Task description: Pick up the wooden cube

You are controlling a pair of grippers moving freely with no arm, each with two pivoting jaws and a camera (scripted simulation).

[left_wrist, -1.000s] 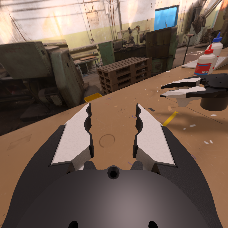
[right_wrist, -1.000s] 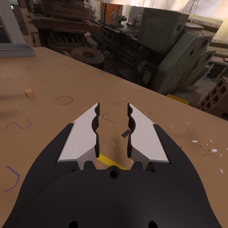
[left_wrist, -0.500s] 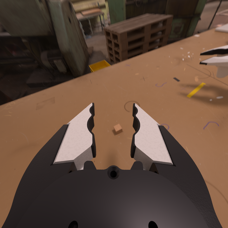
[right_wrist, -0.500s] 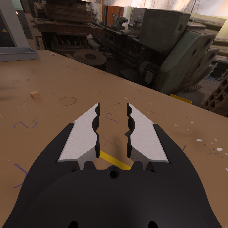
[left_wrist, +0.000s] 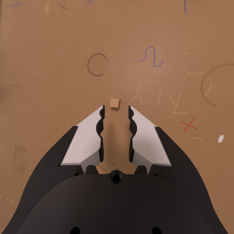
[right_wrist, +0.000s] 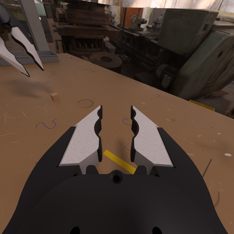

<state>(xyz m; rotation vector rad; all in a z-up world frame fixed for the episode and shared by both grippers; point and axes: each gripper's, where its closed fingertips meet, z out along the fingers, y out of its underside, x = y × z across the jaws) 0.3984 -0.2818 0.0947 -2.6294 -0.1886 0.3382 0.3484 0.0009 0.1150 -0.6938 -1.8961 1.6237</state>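
The small light wooden cube (left_wrist: 114, 103) lies on the brown tabletop. In the left wrist view it sits just beyond my left gripper (left_wrist: 116, 106), between the lines of the two fingertips, well below them. My left gripper is open and empty, pointing steeply down at the table. In the right wrist view the cube (right_wrist: 54, 96) lies at the left, and the left gripper (right_wrist: 35, 72) hangs above and left of it. My right gripper (right_wrist: 116, 106) is open and empty, far right of the cube.
A grey tray (right_wrist: 49, 57) stands at the table's far left corner. A yellow tape strip (right_wrist: 119, 161) lies under my right gripper. The table's far edge (right_wrist: 139, 81) runs diagonally, with old machines (right_wrist: 189, 50) beyond it. Pen marks cover the tabletop (left_wrist: 50, 88).
My left gripper has tilted down and moved over the cube, so it now looks straight down on the table. It has entered the right wrist view. The right gripper drifted slightly.
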